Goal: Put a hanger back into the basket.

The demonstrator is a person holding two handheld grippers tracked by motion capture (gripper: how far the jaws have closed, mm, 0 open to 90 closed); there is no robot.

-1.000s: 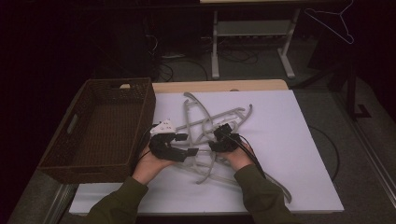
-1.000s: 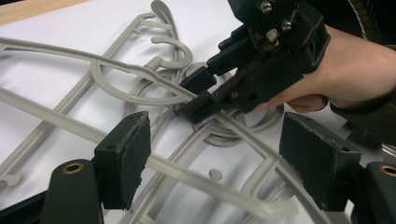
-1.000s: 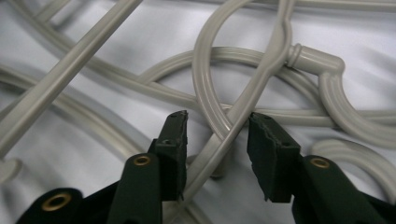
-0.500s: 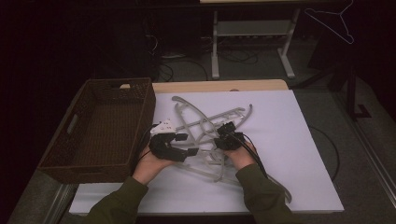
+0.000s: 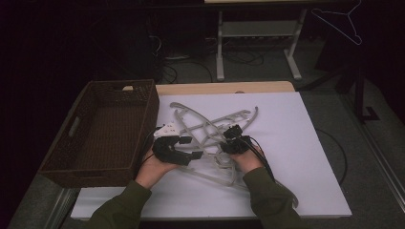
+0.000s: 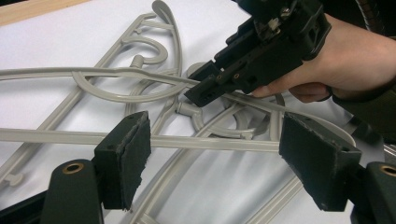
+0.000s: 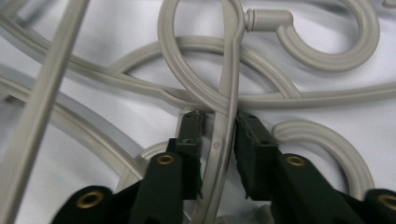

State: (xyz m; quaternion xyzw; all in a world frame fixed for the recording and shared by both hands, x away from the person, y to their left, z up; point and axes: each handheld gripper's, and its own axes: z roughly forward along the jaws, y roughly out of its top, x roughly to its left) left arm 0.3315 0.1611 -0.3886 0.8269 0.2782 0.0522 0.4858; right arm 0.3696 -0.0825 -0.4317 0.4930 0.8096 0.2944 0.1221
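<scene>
A: Hangers (image 5: pixel 210 129), a tangled grey pile of them on the white table (image 5: pixel 305 143), and in the high view the pile sits just ahead of both hands, right of the wicker basket (image 5: pixel 102 129). Against the frame 1 second back, the right gripper (image 5: pixel 232 140) has pushed forward into the pile and the hangers have fanned out wider.

B: So the untangling is under way, I'd say. The left gripper (image 5: pixel 184 148)?

A: Barely moved, parked at the near left edge of the pile. Its jaws can't be read from up here.

B: Left gripper view, then.

A: Here the left gripper (image 6: pixel 212 149) stands wide apart, 1 straight hanger bar (image 6: pixel 205 142) running across just beyond its pads, not pinched. Past it, the right gripper (image 6: pixel 212 88) noses down onto a thin strand.

B: And the right gripper view?

A: The right gripper (image 7: pixel 219 144) has a pad close on each side of 1 hanger hook stem (image 7: pixel 224 121). Nearly together, but whether they actually bite I cannot tell; a sliver of gap shows on the left pad.

B: Hidden bits?

A: How many hangers are knotted here is hard to count, the loops overlap. The right hand (image 5: pixel 246 160) covers the near part of the pile, and the stem's lower end runs out of frame.
</scene>
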